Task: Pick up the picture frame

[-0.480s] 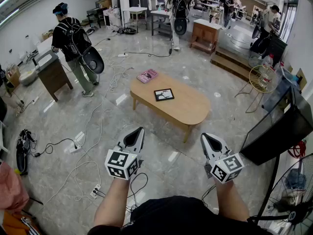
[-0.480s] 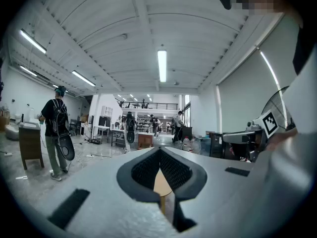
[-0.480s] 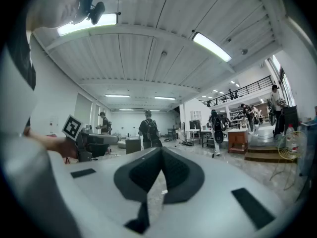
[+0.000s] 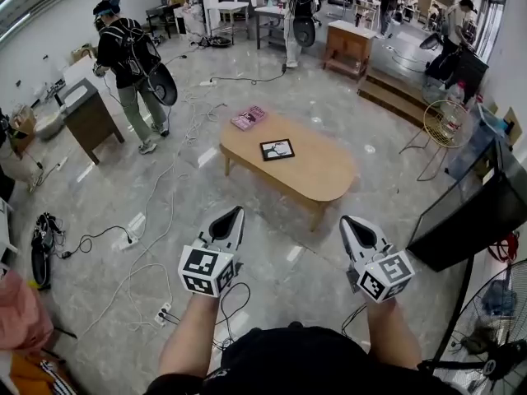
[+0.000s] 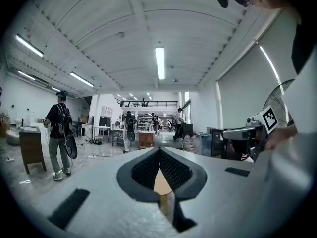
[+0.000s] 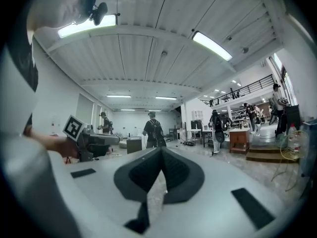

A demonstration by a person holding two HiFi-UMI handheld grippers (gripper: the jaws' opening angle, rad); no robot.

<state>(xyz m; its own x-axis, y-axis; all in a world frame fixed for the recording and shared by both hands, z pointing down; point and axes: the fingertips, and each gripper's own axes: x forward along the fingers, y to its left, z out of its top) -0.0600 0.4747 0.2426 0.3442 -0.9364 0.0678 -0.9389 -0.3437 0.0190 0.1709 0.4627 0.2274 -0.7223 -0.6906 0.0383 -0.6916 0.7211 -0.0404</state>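
Observation:
A black picture frame (image 4: 277, 149) lies flat on the oval wooden table (image 4: 317, 175), well ahead of both grippers. My left gripper (image 4: 236, 213) is held level over the floor, short of the table, with its jaws shut and nothing in them. My right gripper (image 4: 347, 220) is level beside it, also shut and empty. In the left gripper view the shut left gripper (image 5: 161, 156) lets a strip of the tan table (image 5: 162, 185) show through a gap below its tips. The right gripper view looks along the right gripper (image 6: 161, 155) across the hall; neither gripper view shows the frame.
A pink book (image 4: 248, 118) lies on the table's far left end. Cables and a power strip (image 4: 161, 313) run over the floor at left. A dark screen (image 4: 469, 220) and a fan (image 4: 494, 344) stand at right. A person with a backpack (image 4: 128, 56) stands by a small cabinet (image 4: 86, 118).
Both grippers keep their place and stay shut. The head view has tipped a little, so the table and the frame sit slightly higher. The person at the left has shifted.

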